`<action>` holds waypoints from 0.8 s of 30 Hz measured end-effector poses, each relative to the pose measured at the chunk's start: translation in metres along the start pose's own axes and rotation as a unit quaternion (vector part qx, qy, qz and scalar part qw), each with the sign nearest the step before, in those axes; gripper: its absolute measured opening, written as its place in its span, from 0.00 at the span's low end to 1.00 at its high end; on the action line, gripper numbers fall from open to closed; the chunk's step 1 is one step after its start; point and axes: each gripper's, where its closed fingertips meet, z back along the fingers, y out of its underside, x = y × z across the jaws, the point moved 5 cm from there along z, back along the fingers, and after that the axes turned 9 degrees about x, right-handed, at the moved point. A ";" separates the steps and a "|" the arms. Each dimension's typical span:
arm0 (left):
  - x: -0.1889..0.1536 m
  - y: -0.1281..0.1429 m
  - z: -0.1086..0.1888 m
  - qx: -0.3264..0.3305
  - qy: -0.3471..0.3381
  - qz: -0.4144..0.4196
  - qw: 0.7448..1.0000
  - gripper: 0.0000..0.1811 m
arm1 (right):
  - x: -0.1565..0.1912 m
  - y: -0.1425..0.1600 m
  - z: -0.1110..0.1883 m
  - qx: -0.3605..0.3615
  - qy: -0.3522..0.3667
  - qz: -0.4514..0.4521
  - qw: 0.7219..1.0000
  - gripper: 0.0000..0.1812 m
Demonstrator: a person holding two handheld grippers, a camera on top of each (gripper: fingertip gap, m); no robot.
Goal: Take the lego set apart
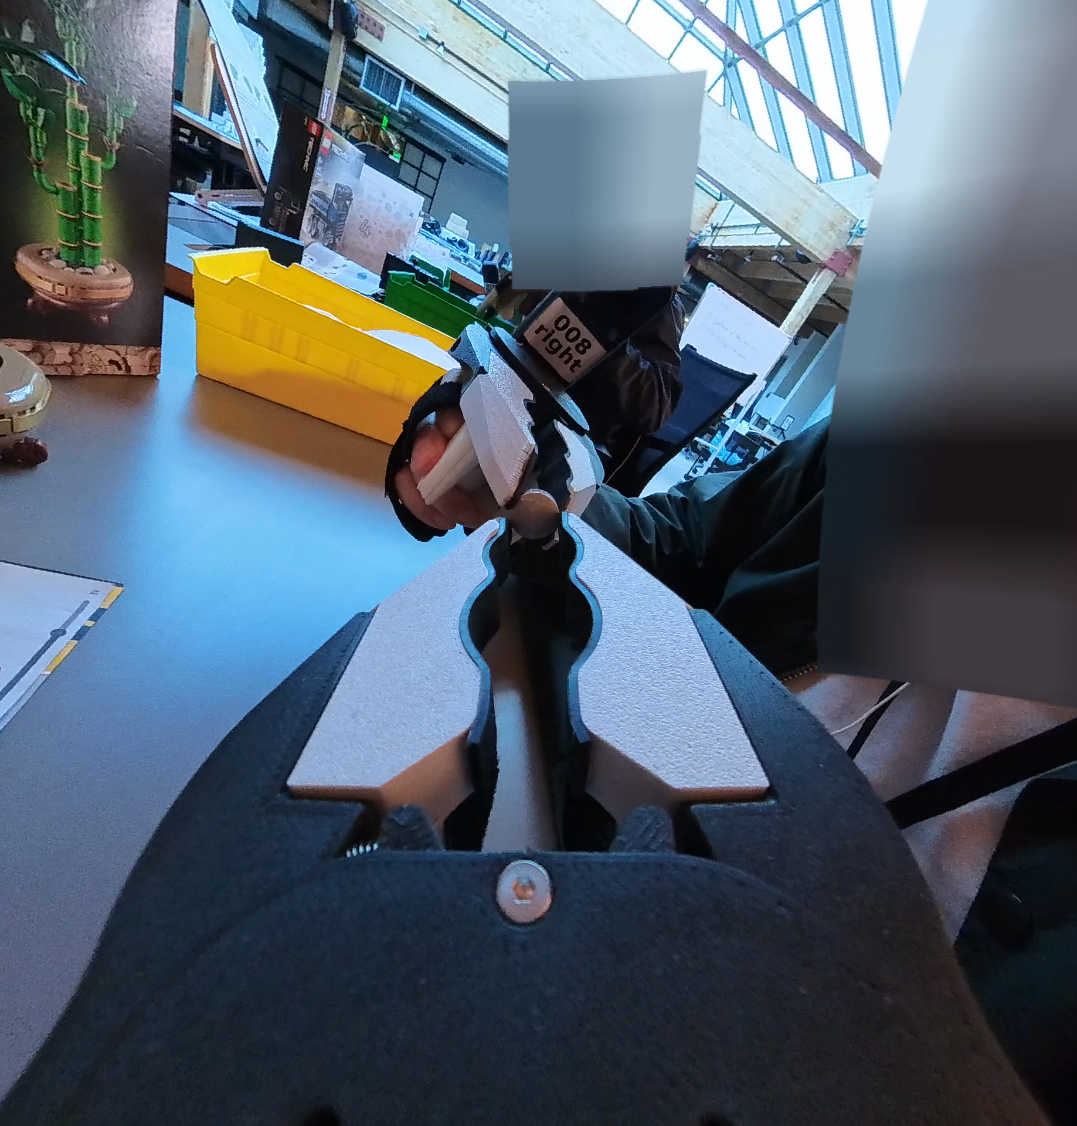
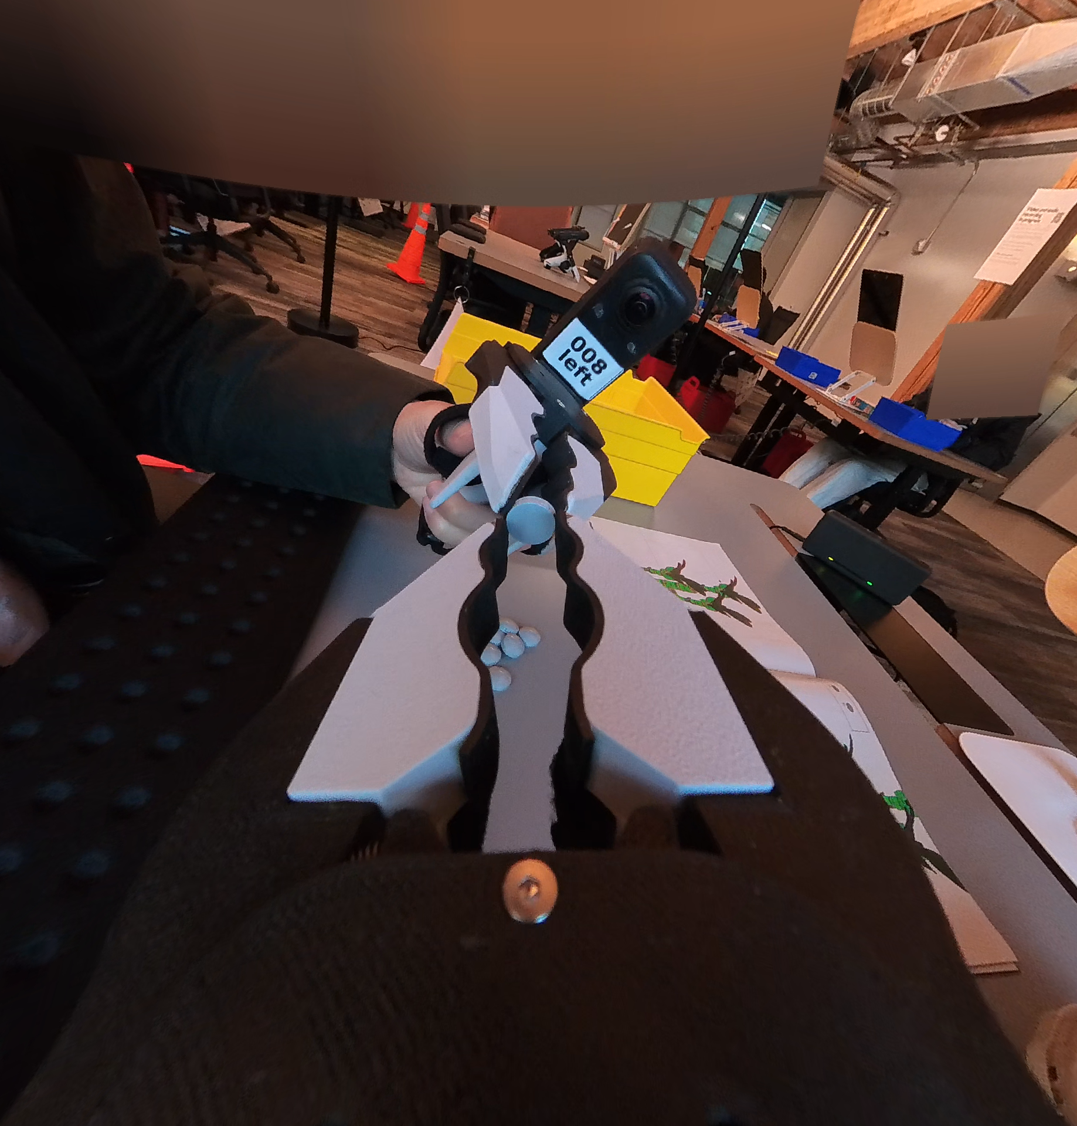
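Holding something white: yellow bin [image 1: 292, 341]

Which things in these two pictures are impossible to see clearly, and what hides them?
- Small round grey piece: left wrist view; the jaws of both grippers cover all but its face.
- Pale grey round pieces: right wrist view; partly behind a white finger.
- Yellow plastic bin: left wrist view; contents hidden by its wall.

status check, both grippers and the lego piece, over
Left gripper and right gripper tip to tip, both pinching one small round grey piece. More loose round pieces on the table below. Nothing in the way.
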 end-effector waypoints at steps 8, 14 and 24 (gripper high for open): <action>0.000 -0.001 0.000 -0.011 0.013 0.013 1.000 0.08 | 0.001 -0.001 0.000 -0.004 -0.003 -0.002 1.000 0.08; 0.001 -0.001 0.001 -0.009 0.006 0.005 1.000 0.07 | 0.000 0.001 -0.001 0.002 -0.002 -0.006 1.000 0.08; 0.002 -0.001 0.001 -0.010 0.006 0.008 1.000 0.07 | -0.001 0.001 -0.002 0.002 -0.002 -0.012 1.000 0.08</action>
